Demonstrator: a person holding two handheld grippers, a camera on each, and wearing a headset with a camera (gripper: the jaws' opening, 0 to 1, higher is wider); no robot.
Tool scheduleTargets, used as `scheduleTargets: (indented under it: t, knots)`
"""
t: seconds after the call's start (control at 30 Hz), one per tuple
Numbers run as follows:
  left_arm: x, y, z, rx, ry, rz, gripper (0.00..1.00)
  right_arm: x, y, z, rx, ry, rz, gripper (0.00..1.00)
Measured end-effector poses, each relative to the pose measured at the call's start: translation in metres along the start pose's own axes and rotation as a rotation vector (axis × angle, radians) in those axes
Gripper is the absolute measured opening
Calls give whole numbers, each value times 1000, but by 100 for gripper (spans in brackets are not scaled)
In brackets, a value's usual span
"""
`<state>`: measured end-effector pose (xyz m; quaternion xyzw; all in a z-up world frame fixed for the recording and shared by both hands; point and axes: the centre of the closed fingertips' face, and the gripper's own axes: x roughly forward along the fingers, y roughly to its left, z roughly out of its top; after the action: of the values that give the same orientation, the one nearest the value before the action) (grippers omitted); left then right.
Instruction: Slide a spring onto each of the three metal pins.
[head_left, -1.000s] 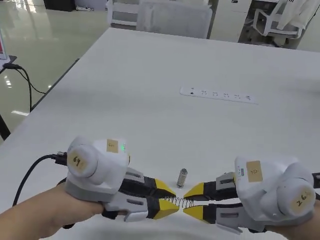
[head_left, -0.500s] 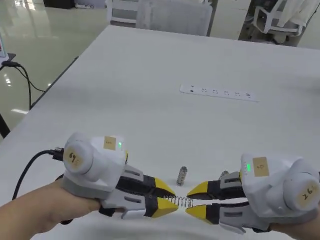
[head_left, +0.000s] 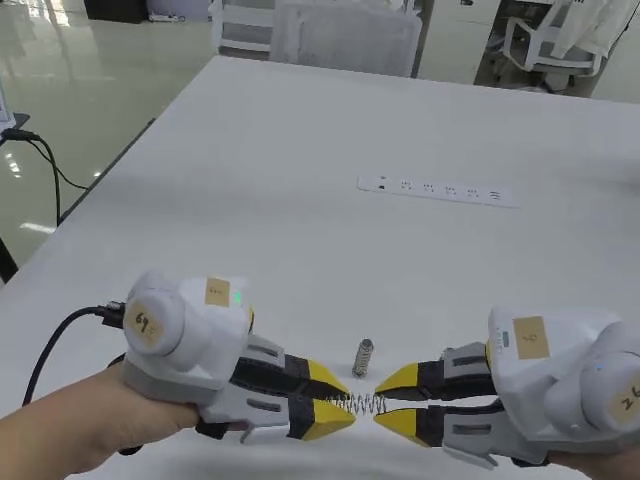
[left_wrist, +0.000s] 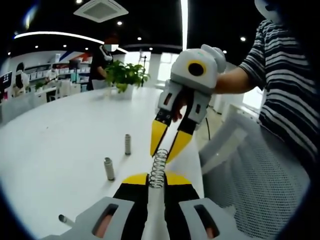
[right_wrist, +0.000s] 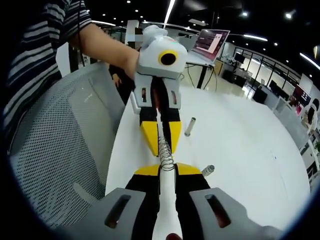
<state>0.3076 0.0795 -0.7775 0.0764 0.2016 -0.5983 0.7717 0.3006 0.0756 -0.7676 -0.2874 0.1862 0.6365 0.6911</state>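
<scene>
Spring (head_left: 365, 403) spans my left claw (head_left: 351, 402) and right claw (head_left: 379, 403), each clamping an end, beside bench (head_left: 300, 200) edge; open surface ahead.

My white workbench (head_left: 300, 130) spans the middle of the head view, with a white power strip (head_left: 437, 189) lying on it right of centre. Glossy pale floor (head_left: 90, 70) occupies the upper left. Grey chairs (head_left: 345, 35) stand along the top edge. In the left gripper view, a potted plant (left_wrist: 125, 75) sits upper left under recessed ceiling lights (left_wrist: 118, 23), and a mesh chair (left_wrist: 250, 170) is lower right.
</scene>
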Motion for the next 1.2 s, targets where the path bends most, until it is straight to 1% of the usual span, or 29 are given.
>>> scheduleTargets:
  t: [0.07,0.13,0.17,0.2,0.47,0.63,0.77,0.97,1.03,1.13,1.2]
  knots:
    - [0,-2,0,-3,-1,-10,3,-1,0,5,-8,-7,3,7]
    - [1,-1,-1,15,8,-3,3,-2,2,8,-21,-4,9,7]
    - [0,-1,-1,11,7,-4,3,-1,1,8,-36,9,10,7]
    - [0,-1,-1,10,6,-2,3,-2,1,9,-40,6,11,7]
    - [-2,-2,1,10,-3,-2,3,-2,1,12,-46,16,36,7]
    - [-3,-5,1,8,-5,-6,3,-3,2,12,-25,10,55,7]
    - [-3,-6,2,8,-11,-5,3,-4,3,15,3,-13,64,7]
    - [-4,-6,4,5,-19,-4,3,-5,2,17,29,-32,60,7]
    - [-4,-7,4,4,-21,-4,3,-6,1,20,49,-55,62,7]
    - [-3,-9,5,9,-19,-8,3,-6,0,29,101,-109,63,8]
    - [-2,-9,3,20,-5,-6,3,-4,1,28,85,-96,61,8]
